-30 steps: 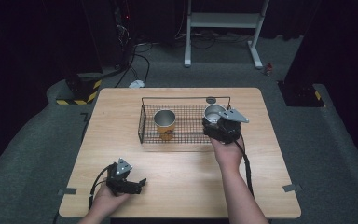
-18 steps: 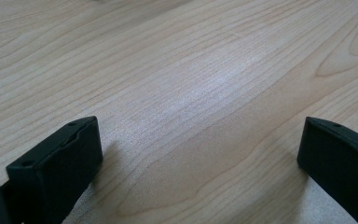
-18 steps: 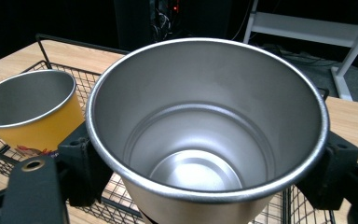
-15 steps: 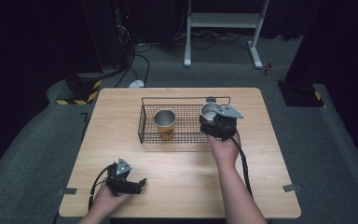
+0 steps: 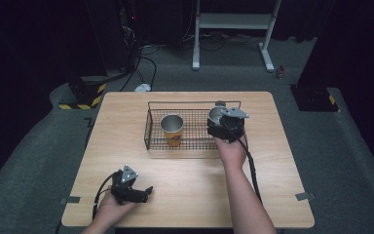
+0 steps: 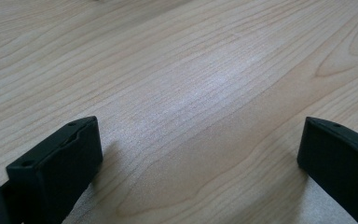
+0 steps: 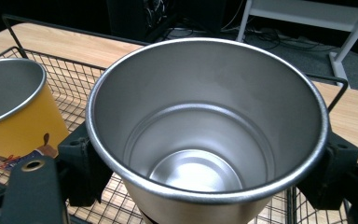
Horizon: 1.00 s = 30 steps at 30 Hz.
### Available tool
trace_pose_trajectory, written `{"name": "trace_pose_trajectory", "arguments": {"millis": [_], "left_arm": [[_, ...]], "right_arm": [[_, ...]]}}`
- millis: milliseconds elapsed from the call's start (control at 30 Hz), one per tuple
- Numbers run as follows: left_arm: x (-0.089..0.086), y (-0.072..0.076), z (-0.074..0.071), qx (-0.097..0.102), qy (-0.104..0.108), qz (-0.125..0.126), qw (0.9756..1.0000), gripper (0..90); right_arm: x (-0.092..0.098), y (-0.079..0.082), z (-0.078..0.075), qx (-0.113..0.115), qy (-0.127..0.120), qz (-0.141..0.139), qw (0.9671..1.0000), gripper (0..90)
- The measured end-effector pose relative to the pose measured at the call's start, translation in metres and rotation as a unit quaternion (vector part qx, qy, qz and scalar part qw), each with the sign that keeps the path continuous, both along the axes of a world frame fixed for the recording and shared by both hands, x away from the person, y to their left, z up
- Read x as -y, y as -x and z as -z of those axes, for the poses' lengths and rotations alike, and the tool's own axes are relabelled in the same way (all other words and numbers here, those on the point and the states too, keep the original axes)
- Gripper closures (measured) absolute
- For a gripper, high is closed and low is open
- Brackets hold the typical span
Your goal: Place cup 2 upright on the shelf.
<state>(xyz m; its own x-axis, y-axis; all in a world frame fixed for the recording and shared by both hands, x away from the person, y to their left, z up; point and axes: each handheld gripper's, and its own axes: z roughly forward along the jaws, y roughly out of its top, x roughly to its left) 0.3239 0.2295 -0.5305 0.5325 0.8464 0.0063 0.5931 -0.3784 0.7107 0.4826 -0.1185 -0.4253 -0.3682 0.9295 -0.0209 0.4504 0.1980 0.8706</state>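
While the left gripper (image 5: 143, 191) is resting wide open on the worktop (image 5: 185, 170), the right gripper's (image 7: 205, 163) fingers are clamping the steel cup (image 7: 205, 126) over the wire basket (image 5: 148, 129).

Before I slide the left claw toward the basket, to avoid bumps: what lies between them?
In the high view, only bare wooden table lies between the left claw and the wire basket.

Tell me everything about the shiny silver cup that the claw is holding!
The shiny silver metal cup is round, wider at its rolled rim than at its flat bottom, and empty inside. It stands upright, mouth up, over the right end of the black wire basket. The right claw is shut on it, one black jaw pressing each side. Whether its bottom touches the mesh is hidden. The yellow cup with a silver inside stands apart beside it.
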Motion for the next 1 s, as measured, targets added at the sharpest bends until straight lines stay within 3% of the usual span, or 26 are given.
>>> {"name": "trace_pose_trajectory", "arguments": {"millis": [400,1000], "left_arm": [[0.0,0.0,0.0,0.0,0.0,0.0,1.0,0.3],[0.0,0.0,0.0,0.0,0.0,0.001,1.0,0.3]], "right_arm": [[-0.007,-0.014,0.011,-0.021,0.009,0.004,0.9997,18.3],[-0.01,-0.03,0.036,-0.072,0.024,0.013,0.997,18.3]]}}
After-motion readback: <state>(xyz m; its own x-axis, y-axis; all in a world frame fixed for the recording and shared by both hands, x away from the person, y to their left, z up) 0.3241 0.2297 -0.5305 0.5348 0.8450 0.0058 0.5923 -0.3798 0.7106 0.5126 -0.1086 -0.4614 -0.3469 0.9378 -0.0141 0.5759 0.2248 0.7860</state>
